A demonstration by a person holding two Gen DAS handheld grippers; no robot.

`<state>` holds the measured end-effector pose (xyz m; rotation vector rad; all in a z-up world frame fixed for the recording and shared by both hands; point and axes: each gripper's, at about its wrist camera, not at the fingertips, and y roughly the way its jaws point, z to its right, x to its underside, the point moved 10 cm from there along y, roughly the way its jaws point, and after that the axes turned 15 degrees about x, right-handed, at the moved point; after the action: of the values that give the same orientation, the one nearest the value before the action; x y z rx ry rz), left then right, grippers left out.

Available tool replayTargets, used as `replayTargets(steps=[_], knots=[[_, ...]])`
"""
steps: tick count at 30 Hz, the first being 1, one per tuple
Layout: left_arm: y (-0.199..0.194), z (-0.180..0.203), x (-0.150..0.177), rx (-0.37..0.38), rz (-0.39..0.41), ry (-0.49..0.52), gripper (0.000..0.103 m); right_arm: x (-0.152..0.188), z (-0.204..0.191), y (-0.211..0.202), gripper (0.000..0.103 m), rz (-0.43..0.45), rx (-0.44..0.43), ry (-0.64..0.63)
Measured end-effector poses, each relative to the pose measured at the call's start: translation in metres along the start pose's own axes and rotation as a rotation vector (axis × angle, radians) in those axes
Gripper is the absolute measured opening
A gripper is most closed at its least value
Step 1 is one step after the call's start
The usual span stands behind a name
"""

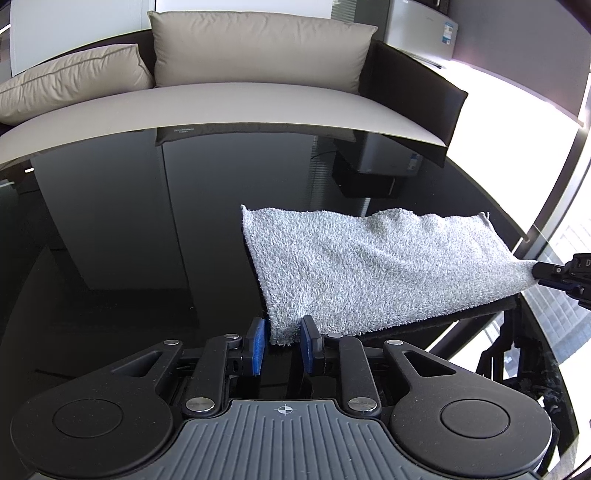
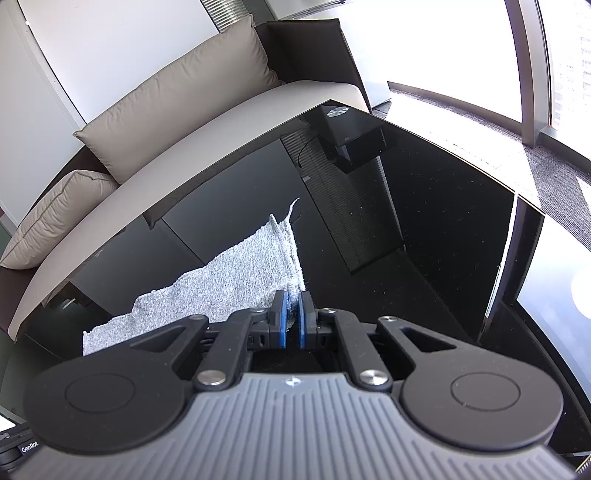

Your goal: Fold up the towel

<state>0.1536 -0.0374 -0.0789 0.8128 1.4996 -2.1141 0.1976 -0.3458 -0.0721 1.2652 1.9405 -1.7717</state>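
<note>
A light grey terry towel (image 1: 362, 269) lies on a glossy black table (image 1: 129, 229). My left gripper (image 1: 283, 332) is open, its blue pads either side of the towel's near left corner without closing on it. My right gripper (image 2: 291, 310) is shut on the towel's (image 2: 236, 273) near right corner and holds that corner slightly raised. In the left wrist view the right gripper (image 1: 543, 273) shows at the far right edge, clamped on the towel's corner.
A sofa with beige cushions (image 1: 258, 48) and a beige seat (image 1: 221, 107) runs along the table's far edge. The table's right edge (image 2: 513, 192) borders a carpeted floor by bright windows. A grey appliance (image 1: 421, 33) stands at the back right.
</note>
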Motion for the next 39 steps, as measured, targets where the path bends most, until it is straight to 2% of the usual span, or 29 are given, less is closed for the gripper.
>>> replayTargets(steps=[12,18,21,23,26,28,32,35,39], knots=[[0.002,0.004,0.002,-0.013,-0.007,0.033,0.017,-0.004,-0.005,0.0,0.006,-0.009,-0.033,0.046],[0.002,0.004,0.002,-0.016,-0.005,0.031,0.017,-0.015,-0.046,-0.011,0.006,0.044,-0.145,0.048],[0.002,0.004,0.003,-0.013,-0.005,0.032,0.017,-0.009,-0.087,-0.018,0.006,0.031,-0.271,0.018],[0.002,0.004,0.003,-0.008,-0.006,0.028,0.017,0.0,-0.121,-0.023,0.006,-0.005,-0.388,-0.018],[0.001,0.003,0.003,0.002,-0.005,0.022,0.017,0.025,-0.174,-0.033,0.006,-0.055,-0.519,-0.143],[0.001,0.003,0.003,0.008,-0.005,0.02,0.017,0.048,-0.197,-0.032,0.006,-0.106,-0.552,-0.229],[0.001,0.003,0.003,0.012,-0.006,0.02,0.017,0.073,-0.214,-0.028,0.006,-0.188,-0.598,-0.281],[0.001,0.003,0.003,0.013,-0.008,0.018,0.017,0.078,-0.213,-0.027,0.006,-0.21,-0.596,-0.288],[-0.001,0.004,0.004,0.011,-0.008,0.018,0.017,0.07,-0.205,-0.027,0.006,-0.211,-0.608,-0.233]])
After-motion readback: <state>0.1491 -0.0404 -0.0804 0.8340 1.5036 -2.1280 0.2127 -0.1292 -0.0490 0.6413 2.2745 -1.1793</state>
